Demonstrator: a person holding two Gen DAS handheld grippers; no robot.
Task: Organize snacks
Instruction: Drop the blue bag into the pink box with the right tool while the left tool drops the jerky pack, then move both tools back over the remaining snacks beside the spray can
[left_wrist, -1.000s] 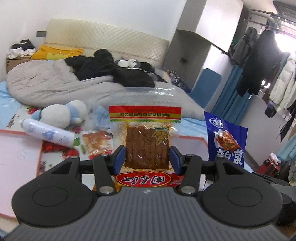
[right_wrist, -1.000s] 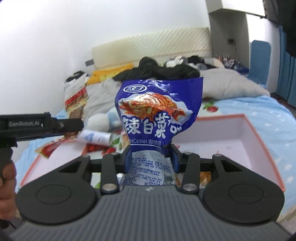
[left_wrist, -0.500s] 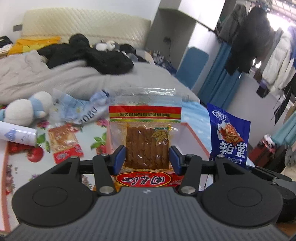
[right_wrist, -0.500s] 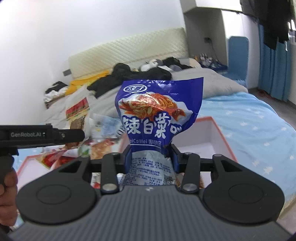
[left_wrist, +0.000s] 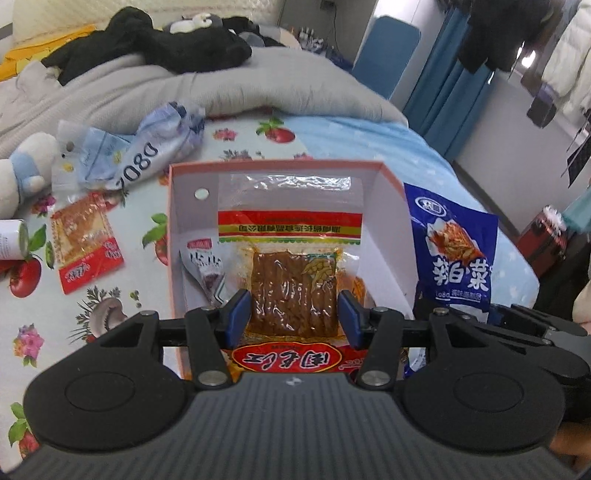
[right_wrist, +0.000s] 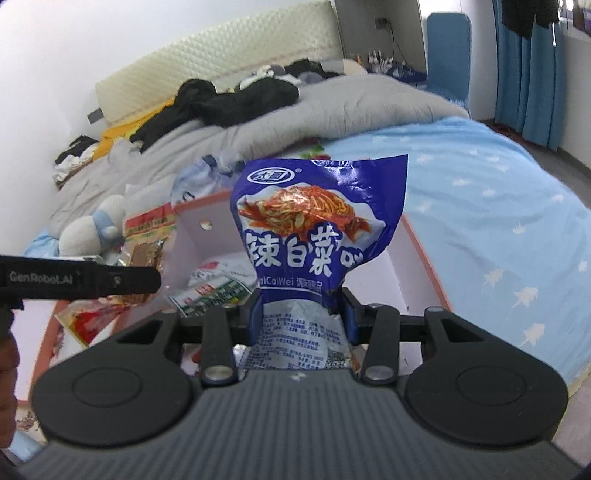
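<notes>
Where the left wrist view looks down its fingers, the left gripper (left_wrist: 293, 314) has its blue pads pressed against both sides of a clear plastic packet of brown dried-tofu strips with a red and yellow band (left_wrist: 290, 266), held upright above the open pink-edged white cardboard box (left_wrist: 391, 221) that lies on the fruit-printed bed sheet (left_wrist: 140, 288). Inside the box, at its left, lies a small white and red sachet (left_wrist: 205, 266). Left of the box on the sheet rest a flat red and orange snack packet (left_wrist: 86, 240) and, farther away, a crumpled pale blue plastic bag (left_wrist: 147, 147); a white plush toy with a blue scarf (left_wrist: 22, 170) sits at the far left edge, and a grey duvet (left_wrist: 184, 88) with black clothes fills the far part of the bed. At the right, a blue foil bag with white characters and a noodle picture (left_wrist: 456, 251) stands just beside the box's right wall, carried by the other tool. Seen from the right wrist view, the right gripper (right_wrist: 301, 314) is clamped on the crumpled lower neck of that blue foil bag (right_wrist: 317, 229), which stands upright over the box (right_wrist: 417, 254). A green and white sachet (right_wrist: 210, 291) lies in the box to the left of the bag. At the left edge the black arm of the left gripper (right_wrist: 88, 282) reaches in, with the tofu packet (right_wrist: 147, 240) partly visible behind it, near the plush toy (right_wrist: 96, 225).
</notes>
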